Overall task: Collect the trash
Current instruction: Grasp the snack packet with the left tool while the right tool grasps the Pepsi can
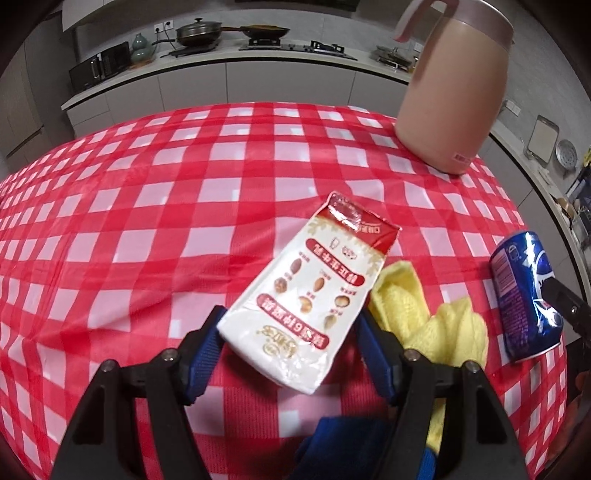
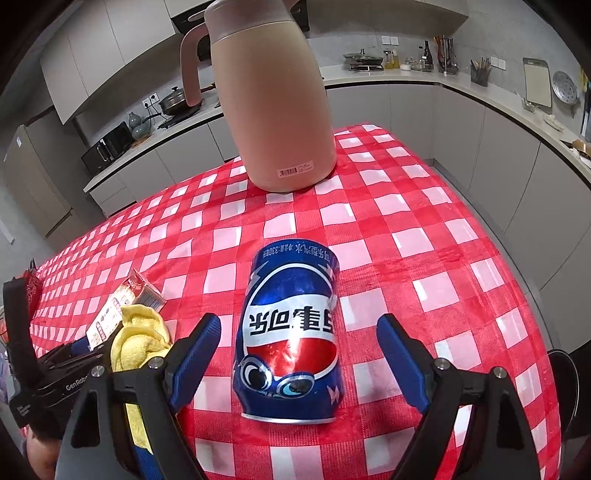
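My left hand-held gripper straddles the snack wrapper (jaws wide); the right hand-held gripper, wide, flanks a dented can.

1. The place is a home kitchen.
2. A long counter runs along the walls and turns a corner, with pale cabinets under it and more cupboards above.
3. A gas stove sits on the counter, with a frying pan on it and a lidded pot beside it.
4. A black microwave oven stands on the counter, with wall sockets above.
5. A cutting board, bottles and a holder with utensils stand by the wall.
6. A table with a red and white checked cloth holds a pink thermos jug.
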A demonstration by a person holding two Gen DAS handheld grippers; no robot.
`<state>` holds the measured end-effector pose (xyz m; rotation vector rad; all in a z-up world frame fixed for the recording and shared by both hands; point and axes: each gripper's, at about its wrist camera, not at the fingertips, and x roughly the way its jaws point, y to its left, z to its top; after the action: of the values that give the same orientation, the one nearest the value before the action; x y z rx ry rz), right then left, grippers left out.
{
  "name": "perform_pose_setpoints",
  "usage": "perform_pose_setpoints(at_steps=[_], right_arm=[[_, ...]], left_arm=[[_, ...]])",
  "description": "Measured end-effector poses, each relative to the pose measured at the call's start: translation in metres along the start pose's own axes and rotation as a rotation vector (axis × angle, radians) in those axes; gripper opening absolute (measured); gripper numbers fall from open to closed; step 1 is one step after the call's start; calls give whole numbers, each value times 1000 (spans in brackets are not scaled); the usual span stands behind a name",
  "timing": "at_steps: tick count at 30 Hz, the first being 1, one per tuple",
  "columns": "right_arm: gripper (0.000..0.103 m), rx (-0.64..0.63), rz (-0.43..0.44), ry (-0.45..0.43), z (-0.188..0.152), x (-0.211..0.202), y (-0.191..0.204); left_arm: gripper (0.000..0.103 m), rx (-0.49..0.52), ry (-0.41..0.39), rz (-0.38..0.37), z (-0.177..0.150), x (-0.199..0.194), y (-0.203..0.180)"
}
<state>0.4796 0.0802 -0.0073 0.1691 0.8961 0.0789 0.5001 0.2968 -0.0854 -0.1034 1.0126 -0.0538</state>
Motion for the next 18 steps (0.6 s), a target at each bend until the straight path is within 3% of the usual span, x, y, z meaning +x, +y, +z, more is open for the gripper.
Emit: perform_pose_setpoints(at_steps=[7,8,10,13,15,18], right_arm=[[80,1,11,12,-2,4,-1],[77,2,14,16,-2,6,-1],[60,0,30,24,-4,8,-1],[60,-17,26,27,-4,9,2],[51,-16,43,16,-4,6,2],[48,-25,45,14,-3,2,5]], left_arm=[[58,-1,-23,-40,-6,-3,-5],[57,-6,-25,-43,-7,-4,-5],[55,-22,-43,-48,-10,-9,-3],[54,-44,-59,-56,-11,-14,1],[54,-44,-60,-44,-13,-18,2],[54,-38,-41,-30,-19,-19,3]])
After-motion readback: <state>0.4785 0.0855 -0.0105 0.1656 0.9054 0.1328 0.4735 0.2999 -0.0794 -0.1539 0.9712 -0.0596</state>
